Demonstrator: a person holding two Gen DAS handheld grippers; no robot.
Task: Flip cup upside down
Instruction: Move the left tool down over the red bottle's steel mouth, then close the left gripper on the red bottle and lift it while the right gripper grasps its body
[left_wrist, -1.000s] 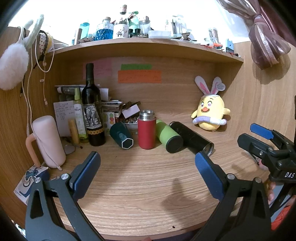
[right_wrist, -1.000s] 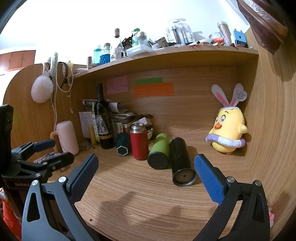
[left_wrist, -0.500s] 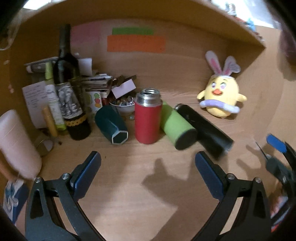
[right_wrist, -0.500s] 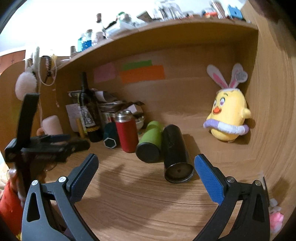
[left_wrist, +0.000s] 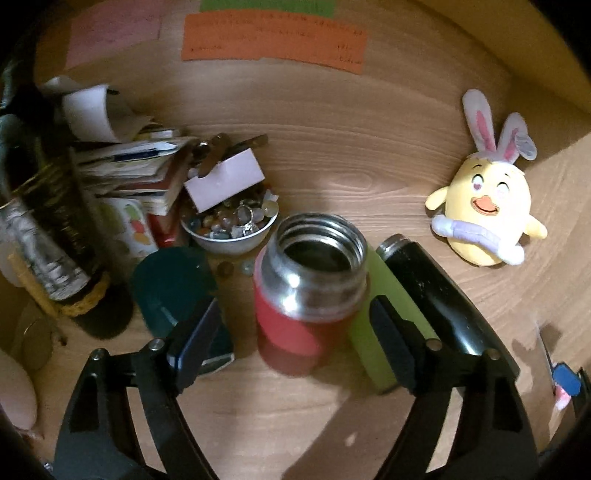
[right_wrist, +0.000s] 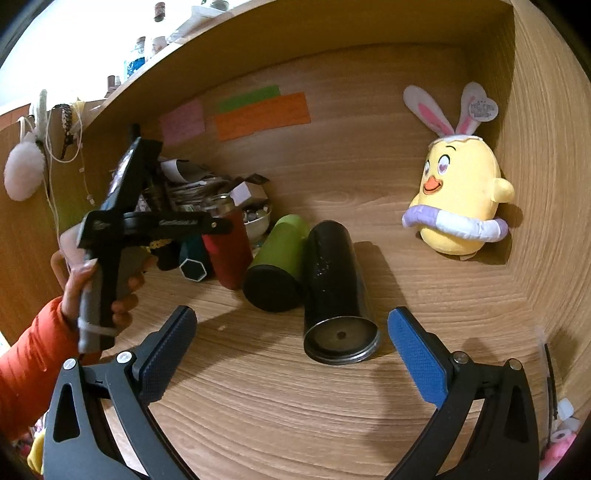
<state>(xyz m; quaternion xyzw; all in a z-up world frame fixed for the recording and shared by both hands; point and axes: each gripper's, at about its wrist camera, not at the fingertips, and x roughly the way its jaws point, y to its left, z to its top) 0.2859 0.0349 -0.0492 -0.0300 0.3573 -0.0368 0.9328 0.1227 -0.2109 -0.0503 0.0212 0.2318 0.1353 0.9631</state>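
A red cup with a steel open mouth (left_wrist: 308, 291) stands upright on the wooden desk. My left gripper (left_wrist: 291, 336) is open, its fingers either side of the cup's lower body, not touching. In the right wrist view the cup (right_wrist: 229, 254) is partly hidden behind the left gripper's body (right_wrist: 122, 225). My right gripper (right_wrist: 291, 354) is open and empty, in front of a black cup (right_wrist: 334, 284) lying on its side, base toward me.
A green cup (left_wrist: 384, 321) and the black cup (left_wrist: 439, 295) lie right of the red one. A teal cup (left_wrist: 173, 291) lies left. A bowl of trinkets (left_wrist: 232, 225), wine bottle (left_wrist: 44, 236), papers and a yellow plush chick (right_wrist: 461, 199) stand behind.
My left gripper has moved forward and down under the shelf until its fingers flank the red cup. My right gripper has moved closer to the lying black cup.
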